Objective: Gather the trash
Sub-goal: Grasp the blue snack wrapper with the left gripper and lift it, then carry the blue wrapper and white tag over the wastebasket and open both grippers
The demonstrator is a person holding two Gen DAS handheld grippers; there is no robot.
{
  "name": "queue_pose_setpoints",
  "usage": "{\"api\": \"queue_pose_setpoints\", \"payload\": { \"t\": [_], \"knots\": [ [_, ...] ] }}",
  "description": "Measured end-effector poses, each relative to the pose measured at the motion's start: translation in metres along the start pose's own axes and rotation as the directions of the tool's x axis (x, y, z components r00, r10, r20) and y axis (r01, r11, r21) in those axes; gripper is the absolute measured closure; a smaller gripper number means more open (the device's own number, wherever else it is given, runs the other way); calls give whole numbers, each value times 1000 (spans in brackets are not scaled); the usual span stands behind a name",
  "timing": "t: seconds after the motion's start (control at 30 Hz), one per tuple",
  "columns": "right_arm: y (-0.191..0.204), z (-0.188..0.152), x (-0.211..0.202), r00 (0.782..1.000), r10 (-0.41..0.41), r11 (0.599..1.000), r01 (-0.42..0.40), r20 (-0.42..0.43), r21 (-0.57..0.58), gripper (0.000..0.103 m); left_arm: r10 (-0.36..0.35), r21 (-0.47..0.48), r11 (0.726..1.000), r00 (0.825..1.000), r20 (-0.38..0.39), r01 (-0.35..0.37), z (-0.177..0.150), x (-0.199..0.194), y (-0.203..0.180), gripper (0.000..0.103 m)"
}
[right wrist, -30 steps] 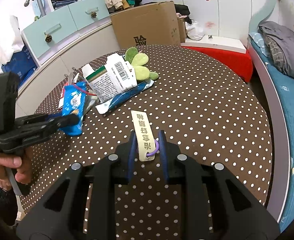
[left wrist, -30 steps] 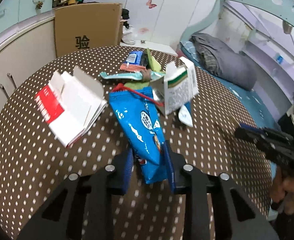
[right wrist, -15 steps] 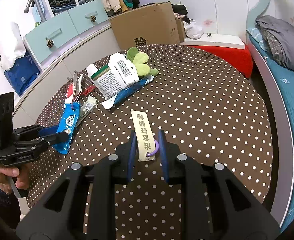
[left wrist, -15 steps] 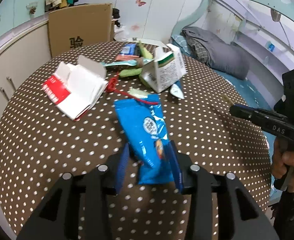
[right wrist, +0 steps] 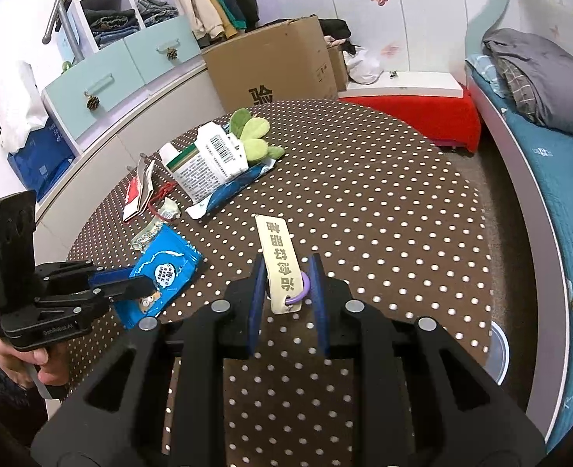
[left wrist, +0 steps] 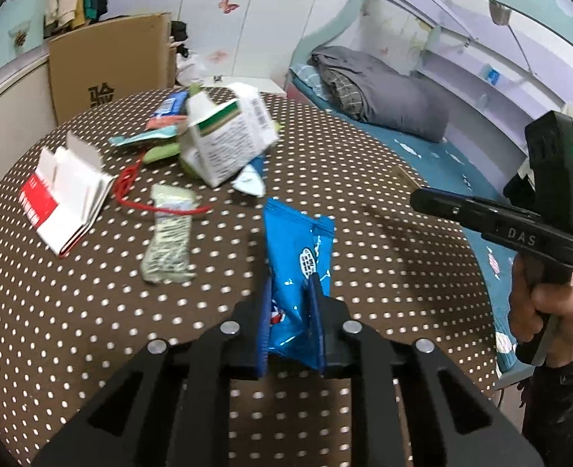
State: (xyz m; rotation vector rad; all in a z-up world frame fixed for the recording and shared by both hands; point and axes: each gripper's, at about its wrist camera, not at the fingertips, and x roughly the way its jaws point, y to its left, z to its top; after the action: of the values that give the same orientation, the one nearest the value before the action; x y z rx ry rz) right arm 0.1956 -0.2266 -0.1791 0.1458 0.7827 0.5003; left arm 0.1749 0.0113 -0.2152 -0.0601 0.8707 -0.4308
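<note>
On the round, dotted bench (left wrist: 364,202) lies a small scatter of trash, with two hand-held grippers over its near edge. The left hand-held gripper (left wrist: 289,307) is clamped on one blue snack wrapper (left wrist: 300,257), its two blue pads pressed against the wrapper's lower end; the wrapper's upper end stands tilted above the cloth. The right hand-held gripper (right wrist: 286,284) has its fingers close on either side of one cream tag (right wrist: 280,260) with a purple ring (right wrist: 302,292); the tag sticks out forward between them and appears held.

Counted on the bench itself: one white carton with a green stripe (left wrist: 226,140), lying tilted on a second, long blue wrapper (right wrist: 232,190); one open red-and-white box (left wrist: 62,190) near the left edge; one pale crumpled wrapper (left wrist: 168,239) between that box and the held snack wrapper, with one red string (left wrist: 130,179) looping across its top; one green plush toy (right wrist: 251,132) just behind the carton; and one orange-and-blue packet (left wrist: 167,111) at the far side. What the carton and the open box contain cannot be seen.

Beyond the bench stands one large cardboard box (right wrist: 274,66), flaps up, contents hidden. A bed (right wrist: 551,163) with a grey blanket (right wrist: 539,74) runs along the right.
</note>
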Motion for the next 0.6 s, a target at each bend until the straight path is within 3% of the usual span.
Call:
{"api": "queue_pose_setpoints", "payload": {
  "t": [0.23, 0.6],
  "knots": [
    [-12, 3, -13, 999, -4, 1000, 3, 34, 27, 81, -40, 11, 999, 999, 37, 40, 18, -2, -15, 87],
    [-53, 31, -74, 978, -85, 995, 71, 188, 75, 81, -93, 69, 994, 986, 138, 84, 82, 0, -70, 88]
  ]
}}
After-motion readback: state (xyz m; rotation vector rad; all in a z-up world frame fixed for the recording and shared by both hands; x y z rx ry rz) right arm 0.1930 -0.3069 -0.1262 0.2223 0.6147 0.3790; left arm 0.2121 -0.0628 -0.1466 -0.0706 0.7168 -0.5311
